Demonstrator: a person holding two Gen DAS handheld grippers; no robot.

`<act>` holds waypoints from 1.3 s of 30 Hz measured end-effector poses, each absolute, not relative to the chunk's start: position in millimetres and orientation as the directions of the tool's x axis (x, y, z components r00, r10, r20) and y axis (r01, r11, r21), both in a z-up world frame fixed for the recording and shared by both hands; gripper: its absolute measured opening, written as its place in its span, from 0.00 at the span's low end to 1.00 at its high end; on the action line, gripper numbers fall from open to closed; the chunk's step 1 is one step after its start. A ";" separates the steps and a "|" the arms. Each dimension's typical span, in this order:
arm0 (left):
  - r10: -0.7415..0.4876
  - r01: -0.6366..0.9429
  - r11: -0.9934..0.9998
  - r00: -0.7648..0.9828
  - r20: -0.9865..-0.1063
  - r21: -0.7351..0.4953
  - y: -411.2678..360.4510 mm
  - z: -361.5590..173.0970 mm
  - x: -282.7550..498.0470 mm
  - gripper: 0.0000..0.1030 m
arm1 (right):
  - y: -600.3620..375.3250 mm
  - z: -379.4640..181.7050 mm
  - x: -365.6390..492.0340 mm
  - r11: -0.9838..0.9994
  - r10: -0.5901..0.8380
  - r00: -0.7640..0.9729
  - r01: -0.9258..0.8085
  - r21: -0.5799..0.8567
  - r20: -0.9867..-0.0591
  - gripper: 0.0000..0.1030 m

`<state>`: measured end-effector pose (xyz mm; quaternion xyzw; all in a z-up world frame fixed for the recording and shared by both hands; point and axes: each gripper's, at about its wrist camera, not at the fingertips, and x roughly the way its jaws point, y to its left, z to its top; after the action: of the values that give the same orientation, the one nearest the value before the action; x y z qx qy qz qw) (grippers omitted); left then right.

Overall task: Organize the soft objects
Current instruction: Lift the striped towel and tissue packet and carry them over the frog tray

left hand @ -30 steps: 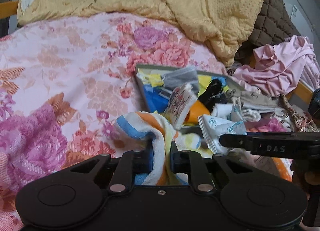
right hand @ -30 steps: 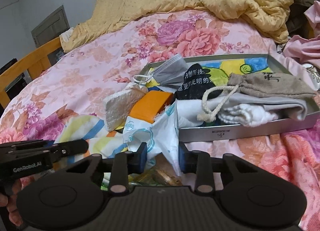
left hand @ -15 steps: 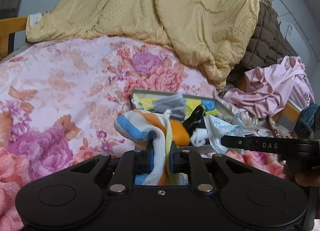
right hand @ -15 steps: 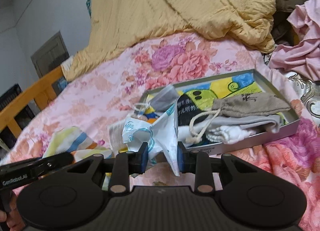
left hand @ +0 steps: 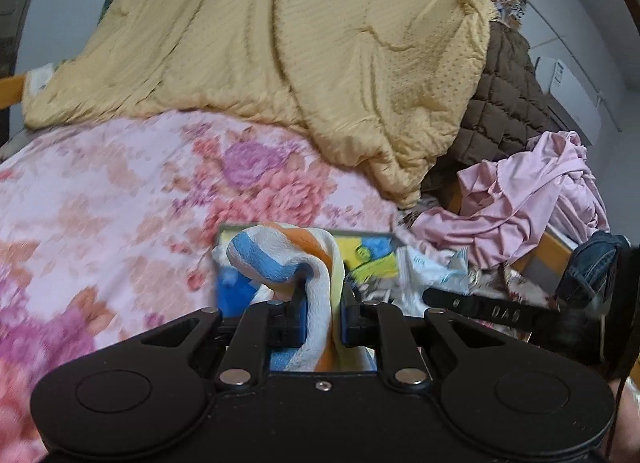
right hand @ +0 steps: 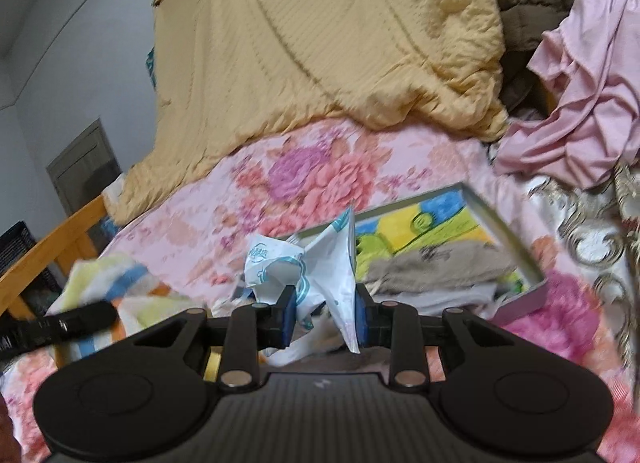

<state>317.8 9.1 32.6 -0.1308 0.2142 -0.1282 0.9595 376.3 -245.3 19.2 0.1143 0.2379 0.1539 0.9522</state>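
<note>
- Both my grippers have lifted since a second ago, carrying their loads above the tray.
- My left gripper pinches the striped towel; my right gripper clamps the tissue pack, tray at 1 o'clock, for sorting.

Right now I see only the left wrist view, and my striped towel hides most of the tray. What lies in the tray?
Observer: In the right wrist view, a beige drawstring pouch lies in the near part of the tray.
Operator: Is something under the pouch?
Observer: Yes, folded pale cloth, which reaches toward the near rim.
Operator: I see a white packet beside my towel. Is it loose?
Observer: No. The right gripper is shut on that white-and-blue plastic packet and holds it up in front of the tray's left end.
</note>
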 end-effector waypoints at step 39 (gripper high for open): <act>-0.244 0.050 0.926 0.836 -0.491 -0.374 -70.7 -10.9 498.5 0.16 | -298.2 -20.2 476.1 0.937 0.203 0.883 -0.051 0.344 -0.423 0.52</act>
<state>498.5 -70.7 -10.9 -0.1758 0.2755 -0.0781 0.9418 476.1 -298.2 -20.2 0.1639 0.2328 0.0664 0.9563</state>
